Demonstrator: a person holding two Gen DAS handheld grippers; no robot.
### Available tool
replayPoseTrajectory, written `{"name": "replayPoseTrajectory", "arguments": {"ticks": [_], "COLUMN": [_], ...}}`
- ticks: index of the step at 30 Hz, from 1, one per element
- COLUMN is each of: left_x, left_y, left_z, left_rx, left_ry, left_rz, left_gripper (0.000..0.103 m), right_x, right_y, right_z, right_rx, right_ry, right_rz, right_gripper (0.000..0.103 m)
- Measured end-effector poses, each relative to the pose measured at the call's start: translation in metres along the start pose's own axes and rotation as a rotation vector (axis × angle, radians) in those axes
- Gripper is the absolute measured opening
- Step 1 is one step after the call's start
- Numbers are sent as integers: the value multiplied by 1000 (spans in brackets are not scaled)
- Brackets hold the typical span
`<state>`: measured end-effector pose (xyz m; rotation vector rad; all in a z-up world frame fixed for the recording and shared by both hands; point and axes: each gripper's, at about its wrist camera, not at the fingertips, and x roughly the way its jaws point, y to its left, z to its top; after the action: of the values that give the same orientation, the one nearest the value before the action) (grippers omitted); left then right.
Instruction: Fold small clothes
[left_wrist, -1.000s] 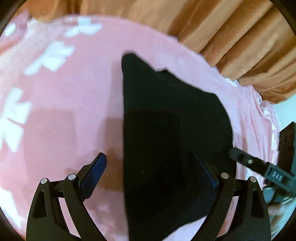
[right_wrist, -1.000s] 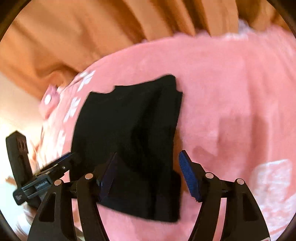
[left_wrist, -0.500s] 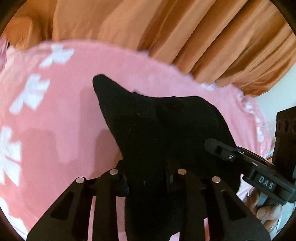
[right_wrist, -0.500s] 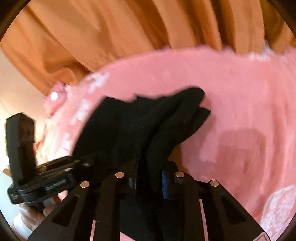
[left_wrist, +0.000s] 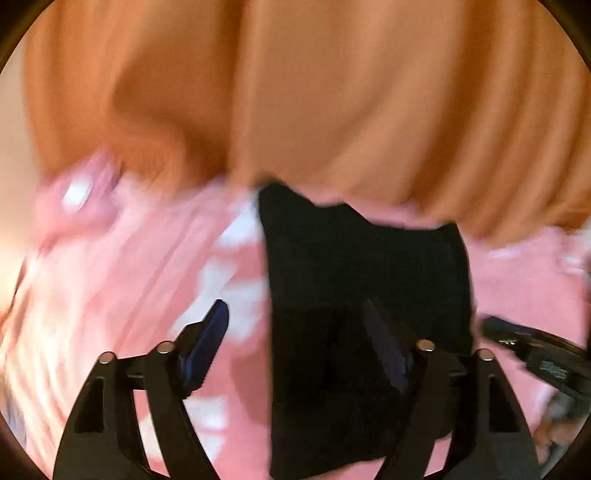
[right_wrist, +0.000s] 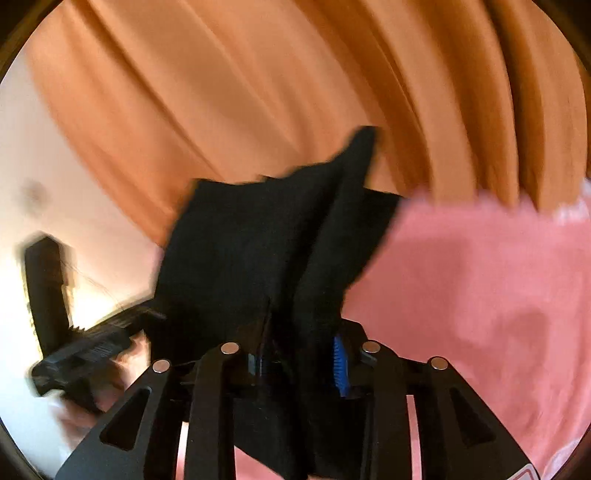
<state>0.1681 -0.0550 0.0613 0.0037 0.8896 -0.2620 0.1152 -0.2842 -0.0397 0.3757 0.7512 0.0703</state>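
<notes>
A small black garment (left_wrist: 365, 280) hangs over the pink blanket (left_wrist: 147, 280). In the left wrist view my left gripper (left_wrist: 299, 339) is open, its jaws wide apart, with the cloth lying over the right finger (left_wrist: 384, 350). In the right wrist view my right gripper (right_wrist: 301, 360) is shut on the black garment (right_wrist: 258, 251) and holds it lifted above the blanket (right_wrist: 480, 280). The left gripper (right_wrist: 85, 350) shows at the left of that view. Both views are blurred by motion.
Orange curtains (left_wrist: 314, 92) hang behind the bed and fill the top of both views (right_wrist: 295, 81). The pink blanket has white flower prints (left_wrist: 229, 280). The right gripper's body (left_wrist: 535, 354) shows at the right edge of the left wrist view.
My left gripper has opened from shut on the garment. My right gripper stays shut on it and has lifted it. Both cameras have tilted up toward the curtains.
</notes>
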Motion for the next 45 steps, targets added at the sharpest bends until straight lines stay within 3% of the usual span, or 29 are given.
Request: {"name": "replayPoseTrajectory", "arguments": {"ticks": [1, 3, 5, 9, 11, 13, 14, 17, 20, 22, 27, 29, 31, 33, 37, 42, 45], "left_x": [11, 6, -4, -12, -4, 12, 22, 26, 20, 15, -5, -14, -22, -28, -34, -39, -40], "left_y": [9, 24, 23, 6, 3, 2, 3, 10, 9, 7, 2, 0, -2, -5, -8, -7, -12], "left_z": [-3, -10, -14, -33, -52, -70, -78, -91, -96, -100, -108, -111, -114, -121, -133, -151, -162], "left_rx": [-46, -138, -122, -49, -7, 47, 65, 32, 73, 95, 103, 95, 89, 89, 83, 43, 45], "left_ry": [52, 61, 65, 72, 117, 160, 188, 207, 174, 149, 111, 88, 67, 57, 33, 39, 49], "left_rz": [-15, -107, -150, -168, -146, -73, -29, -37, -19, -6, 26, 41, 63, 82, 112, 127, 130], "left_gripper": [56, 57, 60, 64, 64, 64, 64, 65, 65, 65, 64, 70, 79, 85, 86, 88, 88], "right_x": [10, 10, -2, 3, 36, 67, 68, 49, 37, 53, 30, 9, -11, -25, -35, -32, -28], "right_y": [-4, -5, 10, 39, 36, 28, 25, 31, 41, 34, 37, 38, 34, 32, 22, 7, 15], "right_z": [-4, -9, -10, -30, -44, -61, -62, -60, -71, -84, -91, -94, -98, -103, -113, -142, -154], "right_rx": [14, 48, 7, -142, -154, -168, -162, -145, -208, -214, -225, -205, -175, -163, -125, -23, -67], "right_ry": [19, 17, 9, 35, 142, 247, 237, 200, 169, 222, 136, 94, 24, -41, -100, -56, -31], "right_rz": [-46, 6, 52, 5, -48, -144, -132, -105, -126, -166, -168, -165, -185, -215, -274, -279, -293], "right_gripper": [20, 13, 13, 14, 14, 13, 13, 12, 12, 13, 13, 19, 46, 62, 73, 77, 77]}}
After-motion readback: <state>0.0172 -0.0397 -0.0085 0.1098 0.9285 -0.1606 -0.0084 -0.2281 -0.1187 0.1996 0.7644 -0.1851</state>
